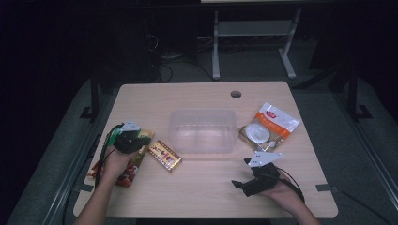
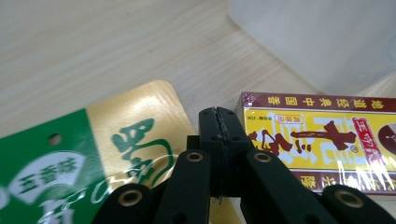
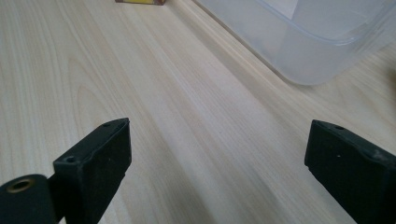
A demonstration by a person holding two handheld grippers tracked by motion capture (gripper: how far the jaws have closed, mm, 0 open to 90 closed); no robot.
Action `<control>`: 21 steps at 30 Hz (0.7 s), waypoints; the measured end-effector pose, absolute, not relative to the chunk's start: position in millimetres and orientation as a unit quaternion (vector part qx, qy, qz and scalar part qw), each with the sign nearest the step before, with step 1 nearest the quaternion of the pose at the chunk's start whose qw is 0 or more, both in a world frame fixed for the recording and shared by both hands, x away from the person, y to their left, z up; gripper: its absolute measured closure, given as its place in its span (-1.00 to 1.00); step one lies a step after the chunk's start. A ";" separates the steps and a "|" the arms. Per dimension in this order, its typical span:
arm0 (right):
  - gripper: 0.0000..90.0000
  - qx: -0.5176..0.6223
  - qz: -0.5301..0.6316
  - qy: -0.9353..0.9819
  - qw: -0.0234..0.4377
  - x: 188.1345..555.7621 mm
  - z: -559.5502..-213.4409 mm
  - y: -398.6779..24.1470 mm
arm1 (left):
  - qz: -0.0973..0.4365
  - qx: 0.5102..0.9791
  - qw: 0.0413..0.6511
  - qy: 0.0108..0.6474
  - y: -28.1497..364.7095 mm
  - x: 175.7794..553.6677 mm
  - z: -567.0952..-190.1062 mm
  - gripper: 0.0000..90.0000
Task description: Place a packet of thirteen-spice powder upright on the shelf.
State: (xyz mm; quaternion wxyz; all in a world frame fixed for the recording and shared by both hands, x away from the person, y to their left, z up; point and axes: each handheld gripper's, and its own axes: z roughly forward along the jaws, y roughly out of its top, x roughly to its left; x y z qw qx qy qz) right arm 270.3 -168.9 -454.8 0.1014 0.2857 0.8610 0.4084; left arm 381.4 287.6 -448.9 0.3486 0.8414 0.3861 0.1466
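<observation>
A pale wooden surface (image 1: pixel 206 187) in a dark room carries one clear plastic tub (image 1: pixel 202 131) and three snack packs.

Left of the tub, the left tongs (image 1: pixel 143 139) hang pressed shut and empty between the green-and-gold pouch (image 2: pixel 70 158) and the yellow box (image 2: pixel 322 140), whose long axis runs slantwise toward the tub's near left corner. The left hand is nearer both. The right tongs (image 1: pixel 240 172) gape wide in front of the tub; an orange-and-white packet (image 1: pixel 270 125) lies to its right.
</observation>
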 end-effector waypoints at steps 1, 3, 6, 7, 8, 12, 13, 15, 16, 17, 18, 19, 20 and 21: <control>-0.84 0.287 0.409 0.860 0.101 271.3 -455.2 -169.5 | 0.145 0.841 0.348 0.389 286.8 381.3 -449.8 0.99; -0.84 0.290 0.407 0.860 0.100 272.8 -455.7 -168.8 | 0.140 0.843 0.349 0.384 286.3 381.6 -451.2 0.99; -0.84 0.288 0.406 0.861 0.102 272.0 -455.7 -167.8 | 0.131 0.849 0.342 0.380 281.6 379.8 -453.9 0.99; -0.84 0.285 0.405 0.862 0.103 271.2 -455.9 -167.9 | 0.133 0.852 0.338 0.377 280.8 379.3 -454.0 0.99; -0.84 0.287 0.406 0.862 0.103 270.4 -455.7 -167.7 | 0.130 0.853 0.338 0.376 280.4 378.5 -453.7 0.99; -0.84 0.287 0.405 0.862 0.101 270.6 -455.8 -168.2 | 0.118 0.857 0.342 0.367 279.1 375.4 -453.0 0.99; -0.84 0.288 0.405 0.862 0.101 270.4 -455.9 -168.4 | 0.113 0.858 0.343 0.366 277.9 373.9 -452.8 0.99; -0.84 0.285 0.406 0.862 0.103 270.1 -456.2 -168.8 | 0.105 0.864 0.342 0.354 276.2 372.1 -452.3 0.99; -0.84 0.285 0.405 0.863 0.103 269.6 -456.3 -168.8 | 0.099 0.864 0.344 0.353 274.5 370.0 -452.5 0.99; -0.84 0.288 0.404 0.863 0.101 268.7 -456.0 -168.5 | 0.096 0.867 0.345 0.346 273.3 368.9 -452.9 0.99; -0.84 0.289 0.404 0.862 0.099 268.1 -456.0 -168.6 | 0.089 0.869 0.344 0.345 271.9 366.6 -453.0 0.99; -0.84 0.288 0.404 0.862 0.100 267.9 -455.9 -169.0 | 0.085 0.869 0.347 0.343 270.4 364.5 -453.6 0.99; -0.84 0.287 0.405 0.862 0.099 267.7 -455.8 -169.3 | 0.079 0.869 0.349 0.341 269.0 362.3 -454.1 0.99; -0.84 0.286 0.406 0.862 0.099 267.8 -455.8 -169.6 | 0.072 0.872 0.348 0.337 268.3 360.3 -454.0 0.99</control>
